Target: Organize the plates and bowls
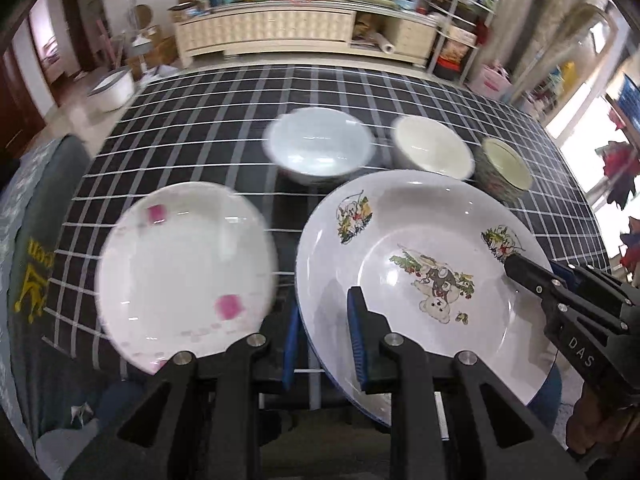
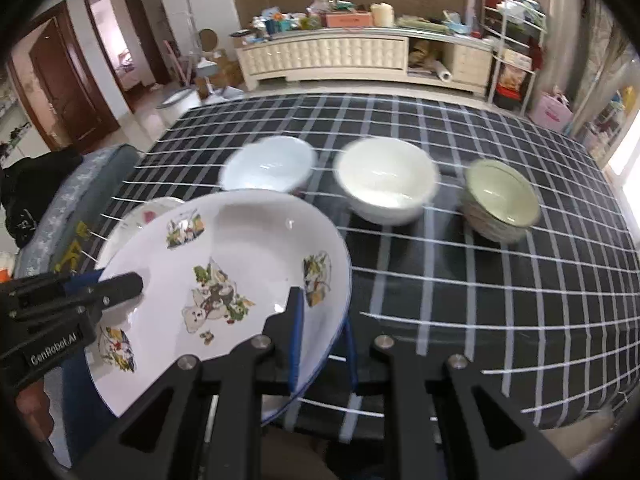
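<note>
A white cartoon-print plate (image 1: 420, 240) (image 2: 240, 248) is held tilted above the checked table. My left gripper (image 1: 324, 344) is shut on its near-left rim. My right gripper (image 2: 324, 344) is shut on its right rim, and it also shows in the left wrist view (image 1: 520, 268). The left gripper shows in the right wrist view (image 2: 128, 284). A white plate with pink squares (image 1: 184, 272) (image 2: 148, 212) lies on the table to the left. Behind stand a pale blue bowl (image 1: 320, 148) (image 2: 268, 166), a white bowl (image 1: 432, 148) (image 2: 386, 178) and a green-lined patterned bowl (image 1: 506, 164) (image 2: 502, 196).
The black tablecloth with white grid (image 1: 200, 128) (image 2: 500, 300) covers the table. A chair with grey cloth (image 1: 32, 240) (image 2: 68, 216) stands at the left edge. A cluttered cream cabinet (image 1: 280, 28) (image 2: 360, 56) is beyond the far edge.
</note>
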The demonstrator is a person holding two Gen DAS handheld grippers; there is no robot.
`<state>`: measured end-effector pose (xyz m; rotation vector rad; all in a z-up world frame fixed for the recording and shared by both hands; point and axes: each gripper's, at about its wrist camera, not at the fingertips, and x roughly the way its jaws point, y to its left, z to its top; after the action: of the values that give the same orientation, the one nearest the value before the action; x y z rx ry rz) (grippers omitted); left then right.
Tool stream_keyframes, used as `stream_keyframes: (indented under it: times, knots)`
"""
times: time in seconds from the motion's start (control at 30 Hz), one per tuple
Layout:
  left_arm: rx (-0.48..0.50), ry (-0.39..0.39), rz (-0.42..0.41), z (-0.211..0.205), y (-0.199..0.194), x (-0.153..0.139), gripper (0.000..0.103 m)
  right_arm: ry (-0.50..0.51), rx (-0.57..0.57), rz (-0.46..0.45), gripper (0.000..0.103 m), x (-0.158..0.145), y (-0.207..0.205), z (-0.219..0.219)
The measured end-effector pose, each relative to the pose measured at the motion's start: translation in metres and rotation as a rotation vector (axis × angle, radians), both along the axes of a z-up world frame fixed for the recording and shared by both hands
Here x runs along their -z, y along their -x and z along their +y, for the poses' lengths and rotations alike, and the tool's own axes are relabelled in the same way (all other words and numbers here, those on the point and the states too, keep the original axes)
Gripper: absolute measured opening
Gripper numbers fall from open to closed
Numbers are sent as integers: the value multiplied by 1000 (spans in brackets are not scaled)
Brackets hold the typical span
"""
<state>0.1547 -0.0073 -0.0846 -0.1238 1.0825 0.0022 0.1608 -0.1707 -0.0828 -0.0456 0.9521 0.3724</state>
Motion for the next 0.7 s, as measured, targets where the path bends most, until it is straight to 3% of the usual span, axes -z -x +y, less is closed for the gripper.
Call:
stream_keyframes:
  times: [0.33, 0.7]
  knots:
    - [-120, -12, 5, 92, 25, -8, 20, -8, -106, 9, 22, 6, -3, 82]
    - [-208, 5, 53, 144, 40, 14, 20, 12, -174, 49, 22, 23, -2, 128]
